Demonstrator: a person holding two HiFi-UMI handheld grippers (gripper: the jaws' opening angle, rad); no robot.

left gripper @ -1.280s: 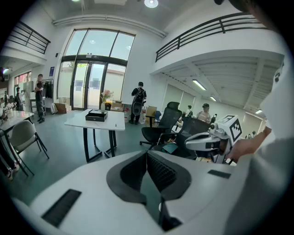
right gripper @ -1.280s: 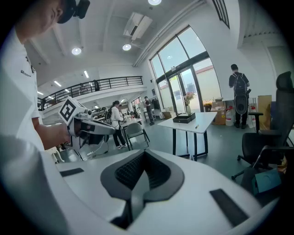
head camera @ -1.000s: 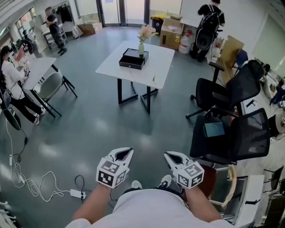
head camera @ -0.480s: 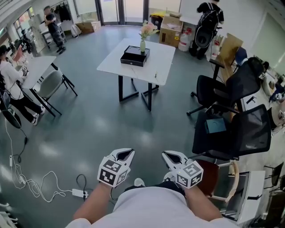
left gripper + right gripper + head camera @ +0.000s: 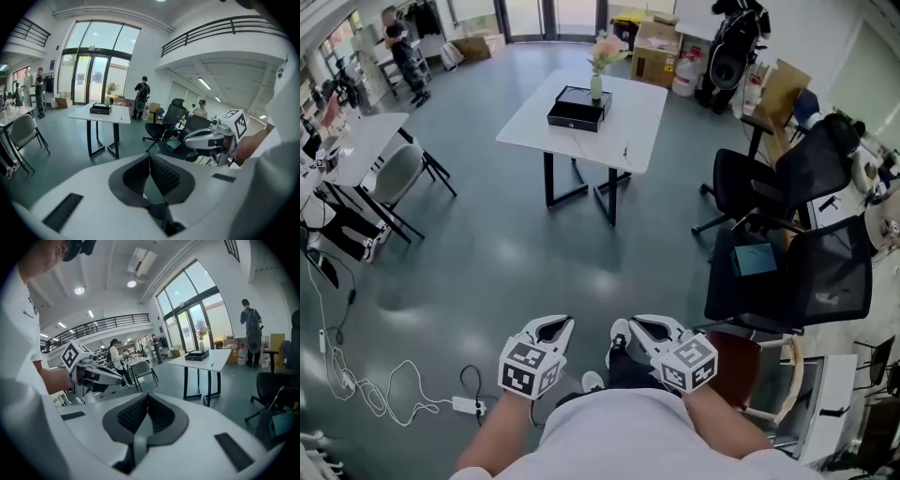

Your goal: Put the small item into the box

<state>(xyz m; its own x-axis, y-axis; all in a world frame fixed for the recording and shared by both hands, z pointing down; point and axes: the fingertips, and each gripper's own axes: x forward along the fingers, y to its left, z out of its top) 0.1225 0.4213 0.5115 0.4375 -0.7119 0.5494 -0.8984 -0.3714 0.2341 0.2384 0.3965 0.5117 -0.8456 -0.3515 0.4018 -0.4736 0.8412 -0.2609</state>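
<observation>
Head view: I hold left tongs (image 5: 555, 324) and right tongs (image 5: 645, 326) clenched, empty. Box (image 5: 578, 107) and small item (image 5: 625, 151) lie on the bench (image 5: 534, 131), well ahead; I judge the right tongs marginally nearer the item.

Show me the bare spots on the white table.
On the white table, bare: the near-left strip in front of the black box, and the right side between the vase and the small dark item. Crowded: far middle, where box and vase stand together.
</observation>
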